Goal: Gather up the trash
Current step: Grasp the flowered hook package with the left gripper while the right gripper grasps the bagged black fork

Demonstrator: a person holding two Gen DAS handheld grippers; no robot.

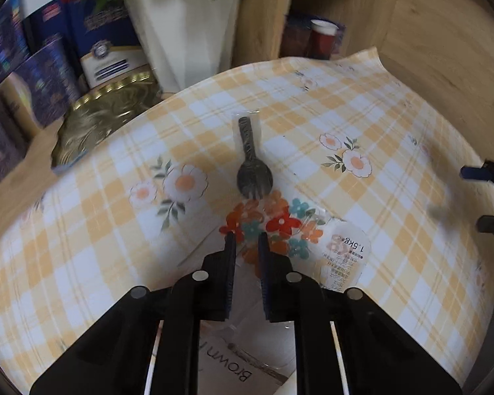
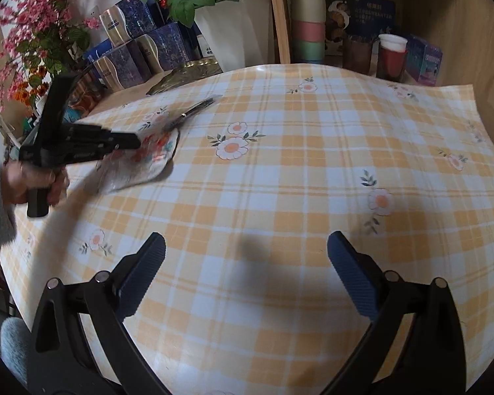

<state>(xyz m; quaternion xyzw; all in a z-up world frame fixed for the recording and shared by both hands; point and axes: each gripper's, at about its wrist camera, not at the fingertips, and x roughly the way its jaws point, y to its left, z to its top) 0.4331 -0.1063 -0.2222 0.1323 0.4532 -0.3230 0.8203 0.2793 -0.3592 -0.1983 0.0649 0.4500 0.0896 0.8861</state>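
Plastic wrapper with a flower print, pinched in the left gripper.
Its narrow jaws nip the clear wrapper's near edge; a wrapped dark spork lies just beyond the fingertips on the checked tablecloth. The right gripper hangs spread wide and empty over bare cloth, wrapper well off to its left.

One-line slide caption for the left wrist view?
Left gripper closed on a clear flower-printed plastic wrapper on the checked tablecloth, a wrapped dark spoon-fork just beyond.
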